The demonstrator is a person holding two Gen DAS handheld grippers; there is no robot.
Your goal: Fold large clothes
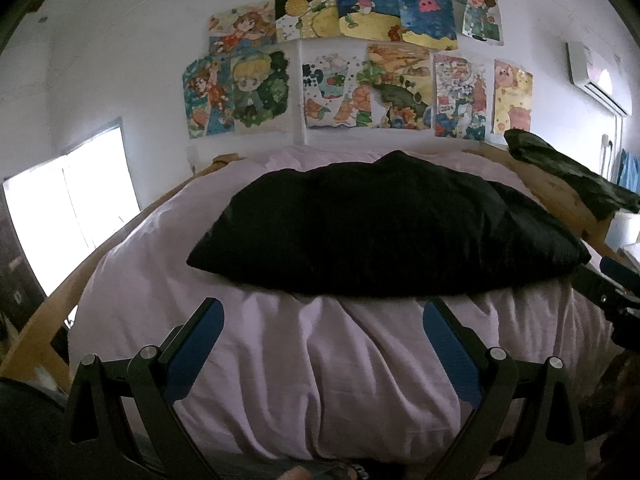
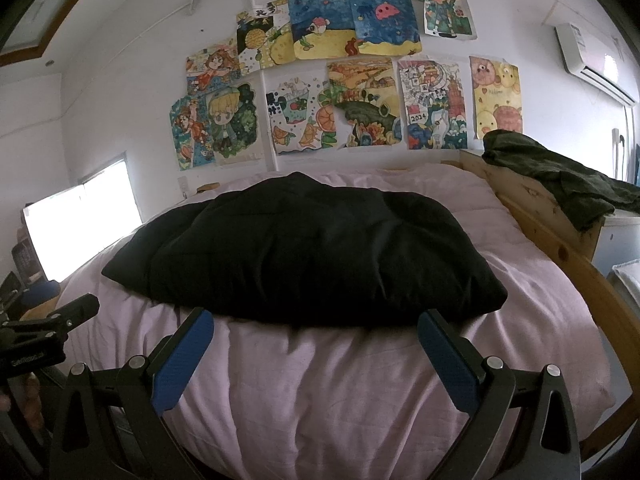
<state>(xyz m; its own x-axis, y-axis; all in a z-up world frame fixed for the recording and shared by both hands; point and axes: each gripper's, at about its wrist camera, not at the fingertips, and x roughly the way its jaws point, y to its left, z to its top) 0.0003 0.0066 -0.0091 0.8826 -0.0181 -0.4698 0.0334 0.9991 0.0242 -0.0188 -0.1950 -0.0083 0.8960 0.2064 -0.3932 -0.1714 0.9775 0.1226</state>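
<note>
A large black padded garment (image 1: 380, 228) lies in a compact bundle on the pale pink bed cover (image 1: 320, 360); it also shows in the right wrist view (image 2: 312, 252). My left gripper (image 1: 322, 312) is open and empty, held just short of the garment's near edge. My right gripper (image 2: 314, 322) is open and empty, its blue fingertips close to the garment's near edge above the pink cover (image 2: 320, 380). The right gripper shows at the right edge of the left view (image 1: 612, 288); the left gripper shows at the left edge of the right view (image 2: 48, 328).
A wooden bed frame (image 2: 560, 240) runs along the right side, with a dark green garment (image 2: 560, 176) draped over its end. Colourful drawings (image 2: 340, 76) cover the white wall behind. A bright window (image 1: 76, 216) is at left, an air conditioner (image 2: 592, 60) at upper right.
</note>
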